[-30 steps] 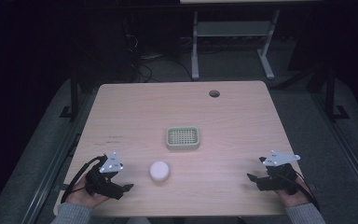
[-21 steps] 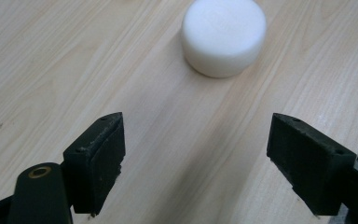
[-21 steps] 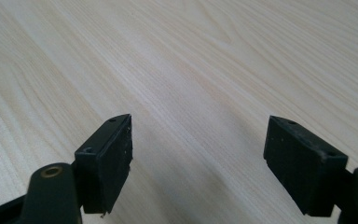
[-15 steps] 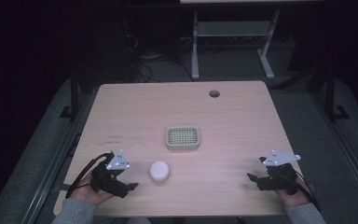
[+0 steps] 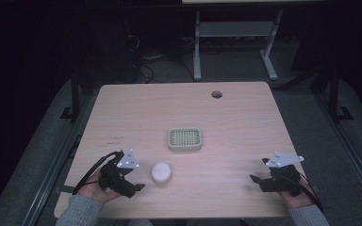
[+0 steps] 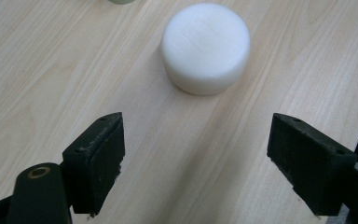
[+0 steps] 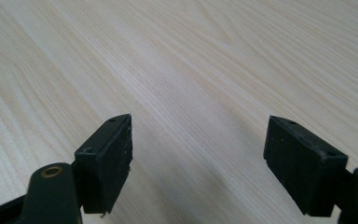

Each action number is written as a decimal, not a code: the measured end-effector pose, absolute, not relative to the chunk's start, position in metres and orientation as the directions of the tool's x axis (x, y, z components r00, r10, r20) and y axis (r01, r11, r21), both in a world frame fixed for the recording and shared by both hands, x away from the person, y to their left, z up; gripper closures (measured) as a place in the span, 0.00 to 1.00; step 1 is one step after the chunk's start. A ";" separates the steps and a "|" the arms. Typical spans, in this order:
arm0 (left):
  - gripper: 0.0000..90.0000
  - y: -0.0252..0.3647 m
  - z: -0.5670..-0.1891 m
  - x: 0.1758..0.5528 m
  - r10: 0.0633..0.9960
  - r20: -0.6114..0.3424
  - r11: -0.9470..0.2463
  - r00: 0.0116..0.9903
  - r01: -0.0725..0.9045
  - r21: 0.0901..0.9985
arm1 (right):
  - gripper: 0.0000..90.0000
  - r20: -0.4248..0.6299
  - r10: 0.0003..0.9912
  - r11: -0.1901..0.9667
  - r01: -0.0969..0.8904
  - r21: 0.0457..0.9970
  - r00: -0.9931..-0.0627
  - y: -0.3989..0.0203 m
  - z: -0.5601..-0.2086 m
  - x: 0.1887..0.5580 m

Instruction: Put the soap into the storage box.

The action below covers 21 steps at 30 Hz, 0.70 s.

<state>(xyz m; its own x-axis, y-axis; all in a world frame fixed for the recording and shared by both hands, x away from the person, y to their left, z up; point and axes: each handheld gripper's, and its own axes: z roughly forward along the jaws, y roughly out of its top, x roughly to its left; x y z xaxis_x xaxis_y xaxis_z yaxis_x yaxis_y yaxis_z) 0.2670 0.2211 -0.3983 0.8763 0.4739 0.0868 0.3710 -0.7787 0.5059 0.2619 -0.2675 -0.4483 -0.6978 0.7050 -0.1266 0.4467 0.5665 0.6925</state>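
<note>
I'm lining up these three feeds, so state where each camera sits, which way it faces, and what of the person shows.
High view: above the person's side, looking forward and down on the light wooden table; both forearms and hands show, with the left claw and right claw.
Left gripper view: rides the left claw, facing the round white puck between open jaws.
Right gripper view: rides the right claw, facing bare tabletop.
Shared: high and left gripper views both show the puck and the pale green slotted tray.

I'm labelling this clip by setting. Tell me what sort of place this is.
Probably a lab or workshop recording station: a bare wooden table with a cable hole, loose cables on the dark floor behind it, and a metal-legged bench frame beyond.
</note>
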 end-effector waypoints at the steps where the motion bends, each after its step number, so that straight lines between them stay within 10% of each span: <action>1: 0.20 0.220 -0.399 0.268 0.473 0.089 -0.779 0.877 0.369 0.506 | 0.26 -0.126 0.705 0.566 0.446 0.693 -0.698 -0.267 -0.448 0.262; 21: 0.20 0.192 -0.398 0.285 0.426 0.060 -0.815 0.903 0.354 0.458 | 0.26 -0.098 0.717 0.539 0.461 0.705 -0.690 -0.266 -0.447 0.261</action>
